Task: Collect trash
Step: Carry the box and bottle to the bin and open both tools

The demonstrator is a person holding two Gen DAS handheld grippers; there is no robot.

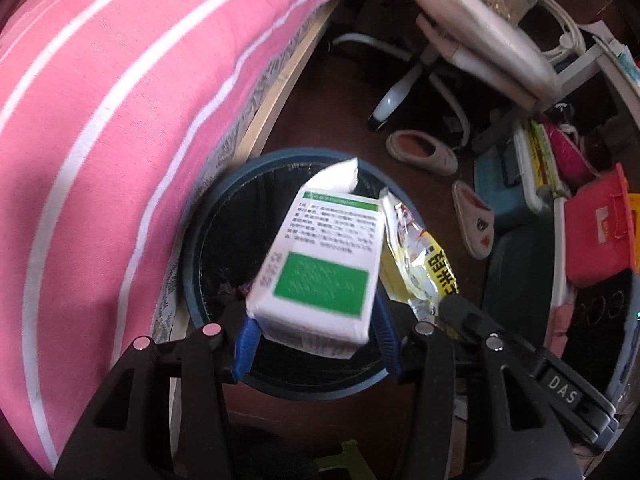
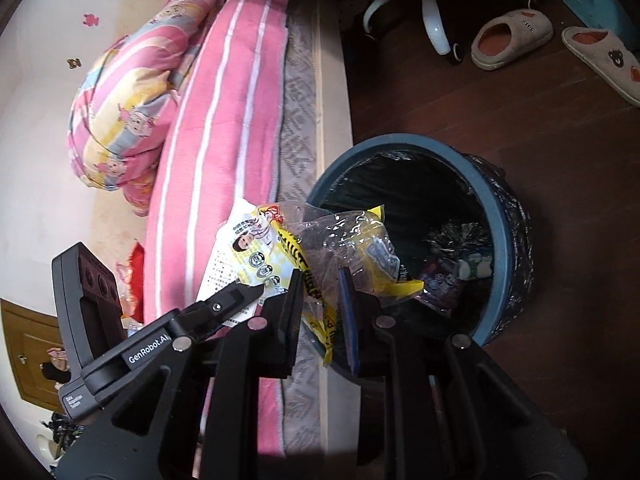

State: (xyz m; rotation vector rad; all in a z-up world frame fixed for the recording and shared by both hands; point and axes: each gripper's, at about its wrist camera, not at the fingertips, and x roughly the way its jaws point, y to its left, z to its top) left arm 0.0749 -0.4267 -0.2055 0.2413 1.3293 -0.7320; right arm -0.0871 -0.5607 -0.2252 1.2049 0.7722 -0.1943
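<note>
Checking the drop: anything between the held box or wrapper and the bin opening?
Nothing visible. The white and green box in the left gripper and the yellow wrapper in the right gripper hang over the open bin.

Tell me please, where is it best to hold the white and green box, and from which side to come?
Grip the white and green box near its closed lower end, across its two narrow sides, coming from below along its length. The left tool already holds it so over the bin. The broad printed face is too wide, and the far end has an open flap that would likely bend.
</note>
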